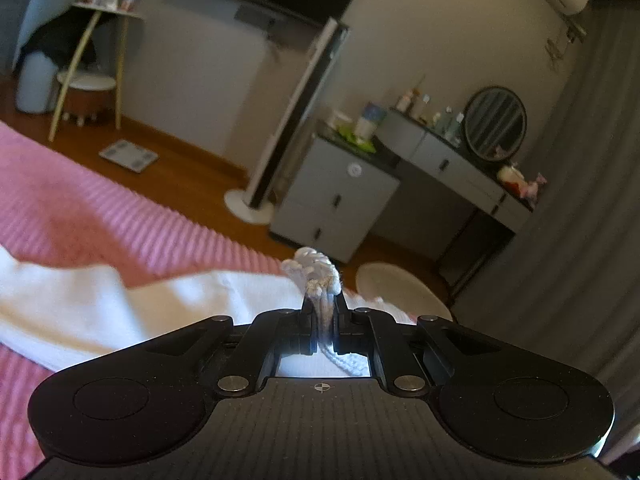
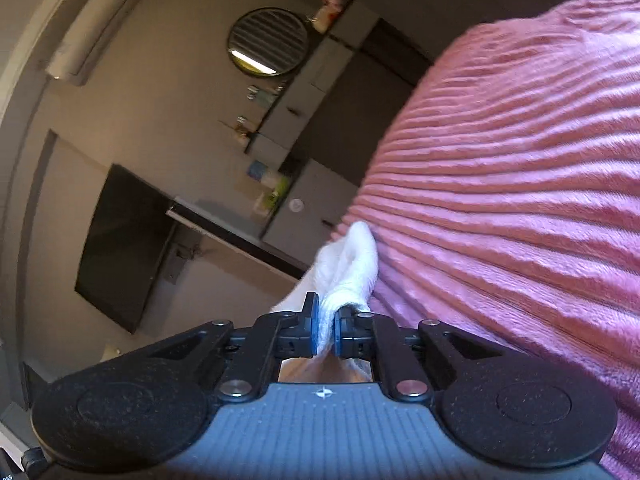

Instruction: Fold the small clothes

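Both grippers pinched one white cloth (image 1: pixel 132 304): left gripper (image 1: pixel 323 308) its knitted trim, right gripper (image 2: pixel 326 322) a bunched corner. Pink ribbed blanket (image 1: pixel 132 216) ended at twelve o'clock, with bare wood floor (image 1: pixel 192 168) beyond.

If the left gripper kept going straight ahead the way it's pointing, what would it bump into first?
Probably nothing on the bed. The left gripper, shut on the white garment, points past the pink bedspread's edge. Beyond lie the wooden floor and the grey cabinet; the cabinet looks likeliest, though depth is unclear.
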Demonstrator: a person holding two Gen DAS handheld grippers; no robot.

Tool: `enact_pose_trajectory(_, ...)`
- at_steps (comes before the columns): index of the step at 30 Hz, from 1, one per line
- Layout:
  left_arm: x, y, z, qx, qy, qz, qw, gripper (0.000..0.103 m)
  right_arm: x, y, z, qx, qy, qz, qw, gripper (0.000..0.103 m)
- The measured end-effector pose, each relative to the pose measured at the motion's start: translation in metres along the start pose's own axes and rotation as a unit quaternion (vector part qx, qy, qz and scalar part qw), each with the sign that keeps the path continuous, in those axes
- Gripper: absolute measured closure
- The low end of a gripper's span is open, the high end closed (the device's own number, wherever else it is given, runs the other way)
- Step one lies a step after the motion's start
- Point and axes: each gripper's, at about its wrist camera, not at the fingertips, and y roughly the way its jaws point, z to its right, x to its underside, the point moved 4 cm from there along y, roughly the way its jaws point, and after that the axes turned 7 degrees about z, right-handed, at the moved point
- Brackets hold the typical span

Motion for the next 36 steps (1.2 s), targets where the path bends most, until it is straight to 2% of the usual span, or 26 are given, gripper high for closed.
enact_pose_trajectory(4,0.027,0.009,-0.031,-0.062,0.018,-0.040,0.9972,0.095,0.018,0.016,-0.002,0.044,-0.060,-0.069,0.995,0.095)
enact_pose_trajectory(7,0.055,0.013,-0.057,-0.103,0.019,-0.083,0.9910,0.094,0.018,0.017,-0.010,0.047,-0.080,-0.083,0.992,0.095)
enact_pose_trajectory(10,0.069,0.011,-0.071,-0.102,-0.007,-0.099,0.9898,0.094,0.017,0.017,-0.012,0.054,-0.083,-0.098,0.990,0.093)
enact_pose_trajectory(14,0.065,0.011,-0.069,-0.095,-0.006,-0.095,0.9909,0.089,0.015,0.014,-0.017,0.047,-0.066,-0.127,0.989,0.089)
enact_pose_trajectory(20,0.064,0.015,-0.069,-0.088,-0.015,-0.090,0.9919,0.092,0.009,-0.002,-0.040,0.009,-0.089,-0.092,0.992,0.089)
enact_pose_trajectory(27,0.053,0.012,-0.062,-0.076,-0.007,-0.065,0.9950,0.094,0.001,-0.003,-0.041,0.079,-0.108,-0.089,0.987,0.089)
enact_pose_trajectory(31,0.043,0.013,-0.058,-0.076,0.007,-0.050,0.9958,0.094,-0.004,-0.011,-0.051,0.107,-0.168,-0.046,0.979,0.088)
enact_pose_trajectory(33,0.039,0.013,-0.057,-0.070,0.003,-0.044,0.9966,0.094,-0.006,-0.013,-0.054,0.110,-0.182,-0.029,0.977,0.087)
enact_pose_trajectory(36,0.032,0.013,-0.051,-0.059,0.007,-0.032,0.9977,0.094,0.001,-0.013,-0.060,0.084,-0.206,-0.020,0.975,0.087)
